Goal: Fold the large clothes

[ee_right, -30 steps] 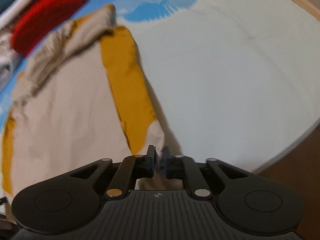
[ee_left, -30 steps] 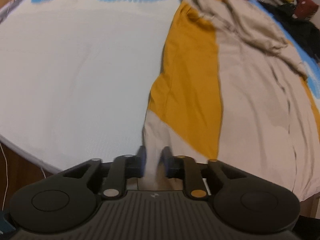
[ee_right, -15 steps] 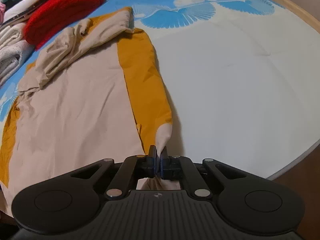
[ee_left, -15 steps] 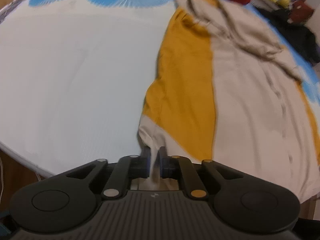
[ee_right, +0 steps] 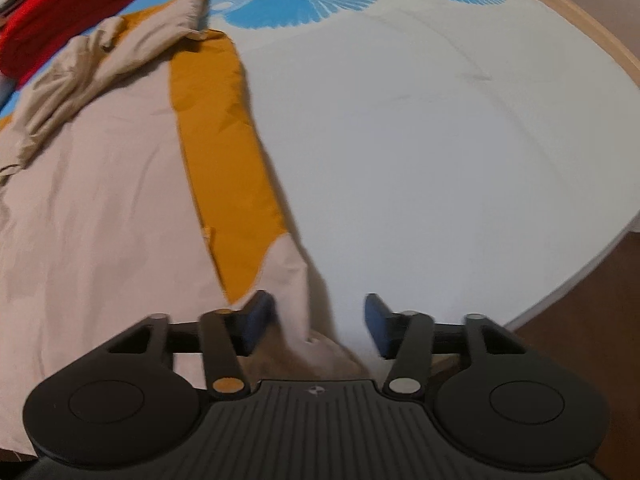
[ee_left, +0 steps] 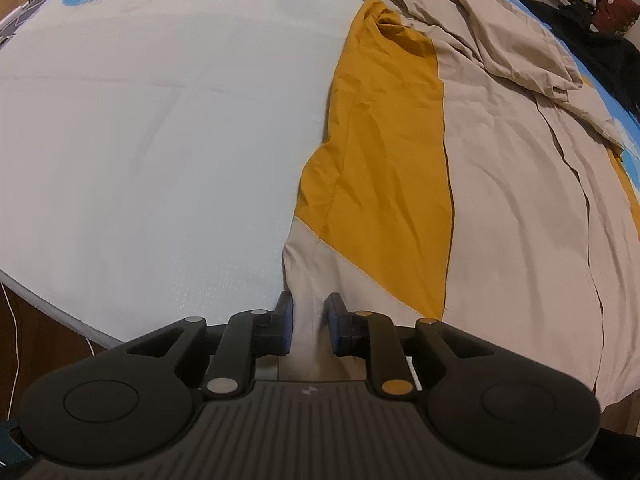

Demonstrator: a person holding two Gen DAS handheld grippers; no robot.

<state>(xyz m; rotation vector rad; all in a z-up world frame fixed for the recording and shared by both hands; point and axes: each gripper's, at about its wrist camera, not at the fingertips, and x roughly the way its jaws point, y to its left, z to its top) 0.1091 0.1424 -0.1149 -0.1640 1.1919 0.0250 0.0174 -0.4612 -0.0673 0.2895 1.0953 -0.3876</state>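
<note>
Half a second earlier both grippers were pinched on the garment's near edge; now each set of jaws is opening. From the left wrist view, the left gripper [ee_left: 308, 322] has its pads slightly apart with a ridge of beige cloth between them, brushing the left pad at most, so the hold looks loosened rather than firm. The garment [ee_left: 500, 184], beige with mustard-yellow panels, lies lengthwise on the bed [ee_left: 140, 140], its yellow sleeve [ee_left: 384, 152] folded in along the body and a rumpled hood or collar at the far end. From the right wrist view, which is motion-blurred, the right gripper [ee_right: 318, 322] has its jaws wide apart, and the beige cuff end lies loose between them, clamped by neither pad. By my reading one lengthwise fold has just been laid down and released; the other side and the crosswise folds remain.
</note>
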